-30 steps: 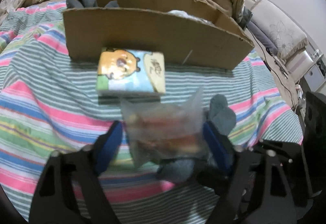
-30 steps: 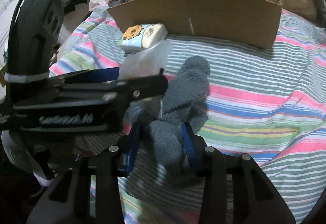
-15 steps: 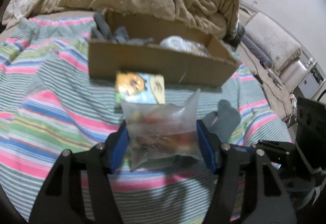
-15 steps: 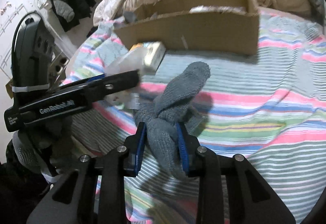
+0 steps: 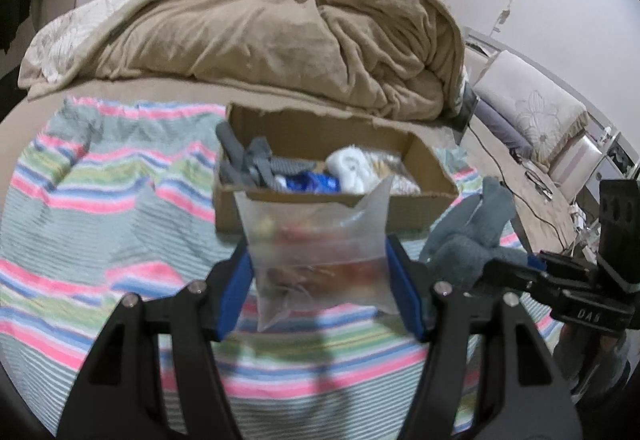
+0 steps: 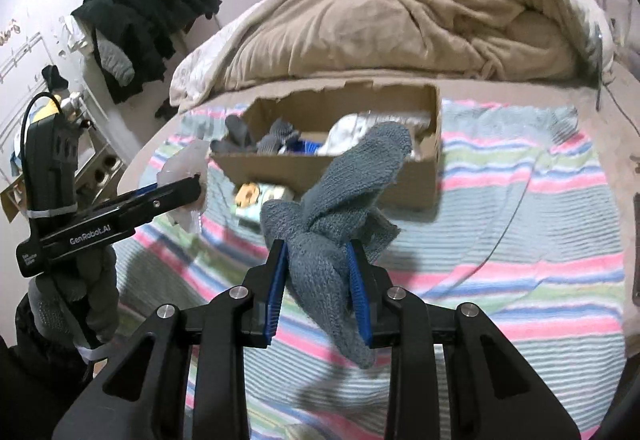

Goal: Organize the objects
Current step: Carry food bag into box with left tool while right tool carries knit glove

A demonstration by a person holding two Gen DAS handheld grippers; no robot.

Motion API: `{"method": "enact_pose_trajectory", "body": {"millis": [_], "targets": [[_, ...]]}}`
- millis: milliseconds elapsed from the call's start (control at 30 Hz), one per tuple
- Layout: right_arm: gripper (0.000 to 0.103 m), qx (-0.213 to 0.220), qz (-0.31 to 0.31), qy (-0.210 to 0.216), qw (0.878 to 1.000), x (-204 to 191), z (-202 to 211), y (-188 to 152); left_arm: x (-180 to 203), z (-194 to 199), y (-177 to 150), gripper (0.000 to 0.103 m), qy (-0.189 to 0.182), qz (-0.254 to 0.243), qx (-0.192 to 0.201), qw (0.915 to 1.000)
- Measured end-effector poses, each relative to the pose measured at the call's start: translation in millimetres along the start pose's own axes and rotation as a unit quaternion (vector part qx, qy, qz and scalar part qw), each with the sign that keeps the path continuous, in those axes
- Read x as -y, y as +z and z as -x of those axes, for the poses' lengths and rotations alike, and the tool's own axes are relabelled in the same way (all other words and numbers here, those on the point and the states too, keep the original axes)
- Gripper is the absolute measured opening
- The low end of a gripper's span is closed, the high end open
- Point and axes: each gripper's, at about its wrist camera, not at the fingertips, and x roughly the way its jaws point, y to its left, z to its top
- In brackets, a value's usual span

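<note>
The left gripper [image 5: 322,276] pinches a clear plastic bag of snacks [image 5: 320,248]; the right gripper [image 6: 318,280] clamps a grey knitted glove [image 6: 340,207] before the open cardboard box [image 6: 424,175].

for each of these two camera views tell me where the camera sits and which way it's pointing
Left wrist: sits on the left gripper, looking along its fingers at the clear plastic bag it clamps and the cardboard box; right gripper at right.
Right wrist: sits on the right gripper, facing the grey glove it grips; left gripper, gloved hand at left.
Shared: box, bag, glove, striped sheet, tan blanket.
</note>
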Motion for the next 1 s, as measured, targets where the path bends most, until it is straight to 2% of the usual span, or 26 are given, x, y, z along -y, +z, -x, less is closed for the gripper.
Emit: {"method": "enact_pose_trajectory", "body": {"millis": [467,700,1000], "targets": [[0.032,0.053,0.02,-0.002,0.998,-8,11,49,-1,-3,43,0.064,0.023,-0.045,0.034,0.9982],[0.032,0.057,0.029,0.005,0.998,-12,-5,71,-11,-22,54,0.064,0.03,-0.055,0.027,0.9977],[0.032,0.047,0.043,0.005,0.998,-14,-41,95,-14,-53,60,0.065,0.022,-0.058,0.014,0.998]]}}
